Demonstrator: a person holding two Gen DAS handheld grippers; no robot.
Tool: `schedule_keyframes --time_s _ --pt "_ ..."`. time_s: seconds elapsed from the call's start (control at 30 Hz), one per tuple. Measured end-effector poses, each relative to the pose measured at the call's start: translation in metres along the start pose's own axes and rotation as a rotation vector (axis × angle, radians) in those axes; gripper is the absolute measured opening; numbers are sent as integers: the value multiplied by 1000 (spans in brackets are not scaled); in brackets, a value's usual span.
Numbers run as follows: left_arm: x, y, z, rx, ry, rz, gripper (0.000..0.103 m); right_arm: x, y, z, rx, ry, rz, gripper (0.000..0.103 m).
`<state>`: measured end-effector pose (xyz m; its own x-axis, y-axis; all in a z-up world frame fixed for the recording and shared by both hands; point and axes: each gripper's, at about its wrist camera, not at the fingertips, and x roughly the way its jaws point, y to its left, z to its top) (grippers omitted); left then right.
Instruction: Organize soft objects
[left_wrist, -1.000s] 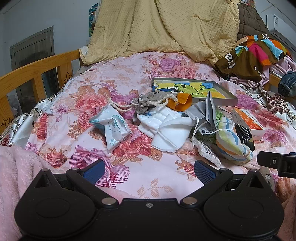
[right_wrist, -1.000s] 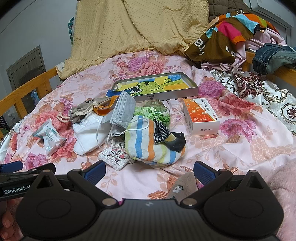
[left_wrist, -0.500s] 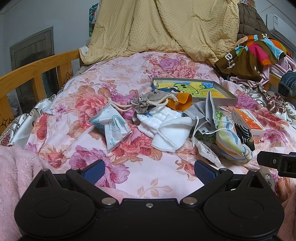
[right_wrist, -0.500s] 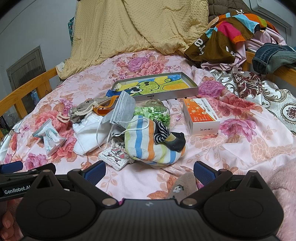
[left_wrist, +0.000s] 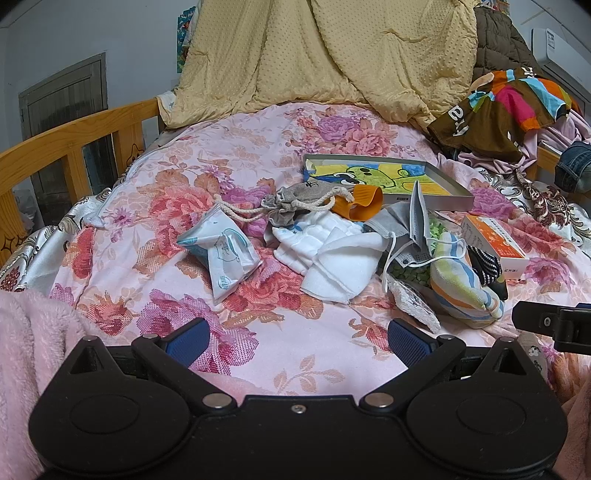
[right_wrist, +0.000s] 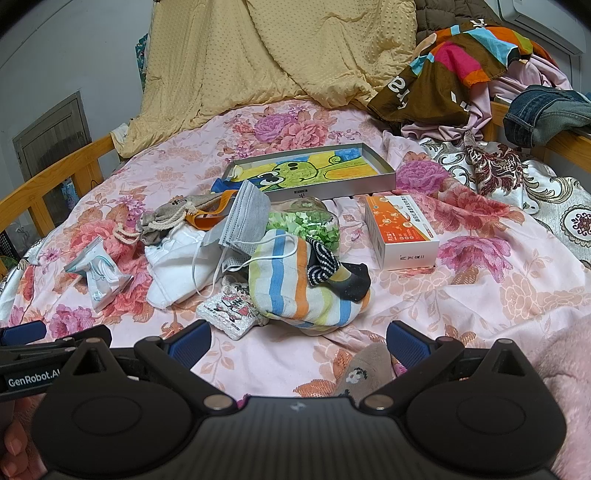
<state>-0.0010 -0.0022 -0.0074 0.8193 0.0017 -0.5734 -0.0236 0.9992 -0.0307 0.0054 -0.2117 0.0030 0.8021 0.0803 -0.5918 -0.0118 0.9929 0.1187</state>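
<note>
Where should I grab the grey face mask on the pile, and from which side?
Take the grey face mask by its upper pleated edge, coming down from above with the right gripper, fingers across the fold. It stands tilted and propped on the heap, so that edge sticks up free. Its white ear loop drapes over the striped sock and may drag.

White lettering "GenRobot.A", cut off at the edge, reads on the black left gripper (right_wrist: 27, 380) at eight o'clock in the right wrist view; other print is illegible.
</note>
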Motion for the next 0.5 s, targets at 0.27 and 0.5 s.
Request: schedule_keyframes --time_s 0.27,0.5 --pt "0 0 -1 2 -2 -2 102 0 -1 0 0 0 0 103" --pt "-2 -3 1 -6 -8 -27 102 0 0 -1 6 7 8 103"
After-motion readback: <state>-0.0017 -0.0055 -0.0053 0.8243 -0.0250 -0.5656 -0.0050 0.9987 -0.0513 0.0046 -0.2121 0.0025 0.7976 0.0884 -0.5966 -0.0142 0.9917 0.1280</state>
